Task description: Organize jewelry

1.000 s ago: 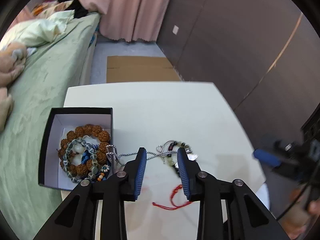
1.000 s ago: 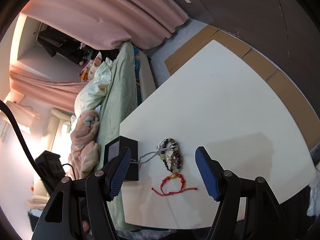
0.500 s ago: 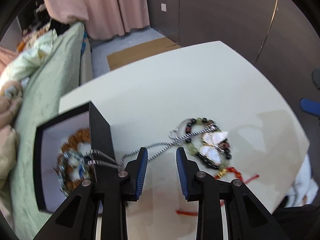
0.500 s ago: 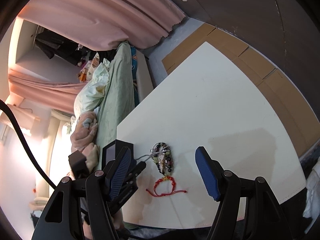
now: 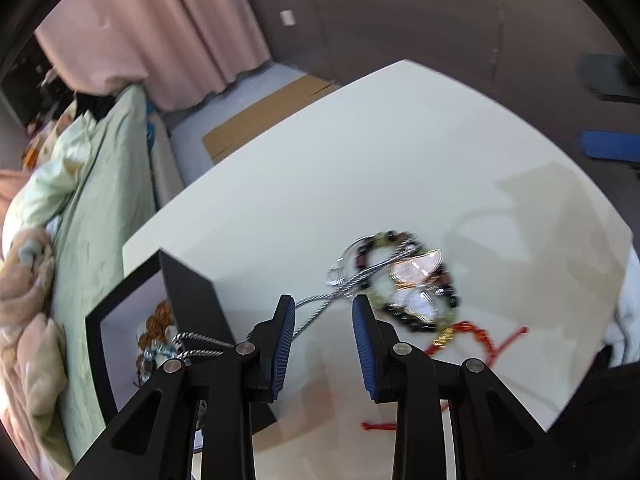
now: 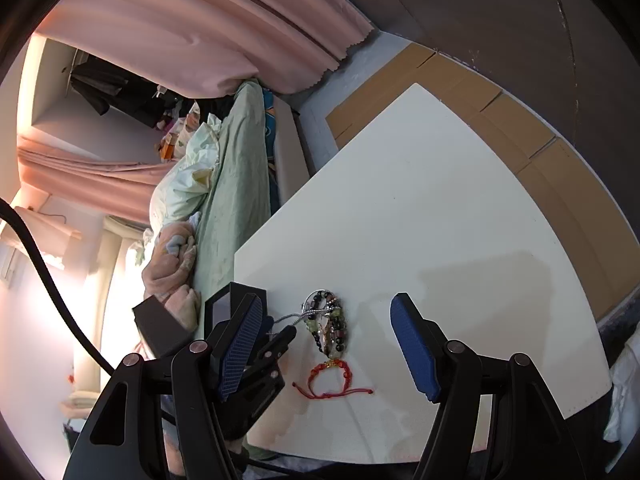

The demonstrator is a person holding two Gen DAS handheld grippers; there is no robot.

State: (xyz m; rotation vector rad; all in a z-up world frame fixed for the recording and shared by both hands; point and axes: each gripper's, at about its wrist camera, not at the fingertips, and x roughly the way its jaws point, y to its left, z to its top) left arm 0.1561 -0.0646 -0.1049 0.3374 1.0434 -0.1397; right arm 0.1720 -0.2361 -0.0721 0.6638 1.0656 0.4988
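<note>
The left gripper point(image 5: 323, 312) is pointing steeply down over the white table point(image 5: 360, 152), its blue pads standing a narrow way apart with nothing pressed between them. A silver chain point(image 5: 320, 312) is running across the gap just ahead of the fingertips, passing close by the left-hand pad; whether it is touching that pad is hard to tell. Off to the gripper's left, the chain is draping over the near wall of the black jewelry box point(image 5: 192, 300), and inside that box brown beads point(image 5: 158, 320) and some clear ones are peeking out. Ahead and to the right of the left gripper, the chain is leading into a heap: a dark-and-green beaded bracelet point(image 5: 404, 276) with a pale butterfly pendant point(image 5: 416, 280) lying on top, somewhat blurred. Just right of the tips, a red cord bracelet point(image 5: 480, 340) is lying on the table, touching the heap at its gold bead. From the other camera, the right gripper point(image 6: 326, 344) is hanging above the table with its pads set wide and empty, and the heap point(image 6: 328, 326) and red cord point(image 6: 332, 380) are sitting between its fingers in view, down on the table. The left gripper point(image 6: 282, 340) is showing beside its left pad, tips down by the chain.
</note>
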